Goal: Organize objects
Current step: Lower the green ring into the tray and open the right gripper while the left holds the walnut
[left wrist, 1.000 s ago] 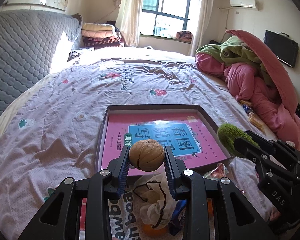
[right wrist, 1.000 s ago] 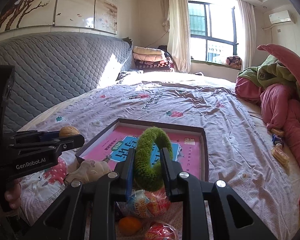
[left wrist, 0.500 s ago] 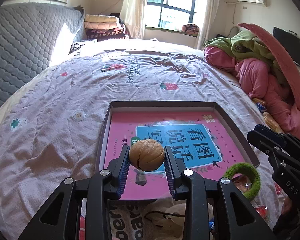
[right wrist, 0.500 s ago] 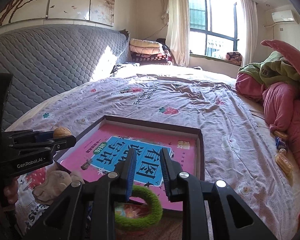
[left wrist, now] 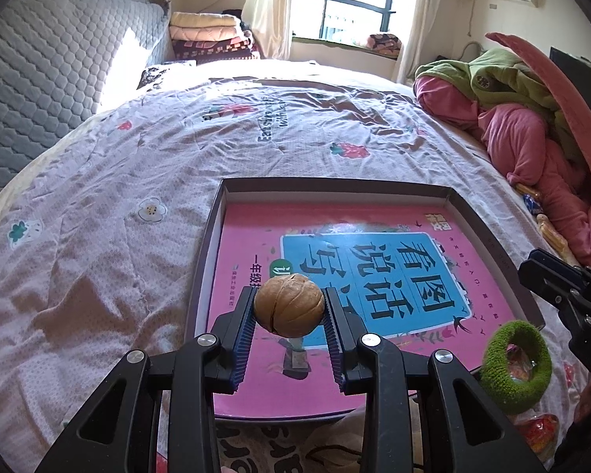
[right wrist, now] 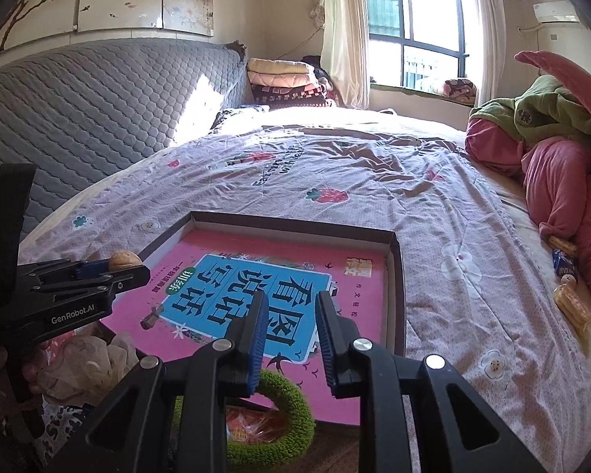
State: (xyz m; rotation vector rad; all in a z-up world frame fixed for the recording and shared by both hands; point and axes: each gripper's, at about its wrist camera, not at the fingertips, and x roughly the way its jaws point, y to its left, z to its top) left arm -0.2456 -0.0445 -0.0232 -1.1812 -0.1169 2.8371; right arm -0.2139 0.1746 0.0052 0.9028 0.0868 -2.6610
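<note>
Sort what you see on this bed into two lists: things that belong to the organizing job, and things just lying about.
Job:
walnut, clamped in the left gripper
green ring, below the open right gripper, lying on the box's near edge
box with the pink book inside

Lying about:
pink bedding
folded blankets
snack packets

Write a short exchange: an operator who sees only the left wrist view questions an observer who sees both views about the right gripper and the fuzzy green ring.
Operator: My left gripper grips the round brown walnut. Is the right gripper shut?
Observer: No. It is open, with nothing between its jaws.
Operator: Where is the fuzzy green ring?
Observer: It lies free beneath that gripper, ungripped, over an orange snack wrapper.
</note>
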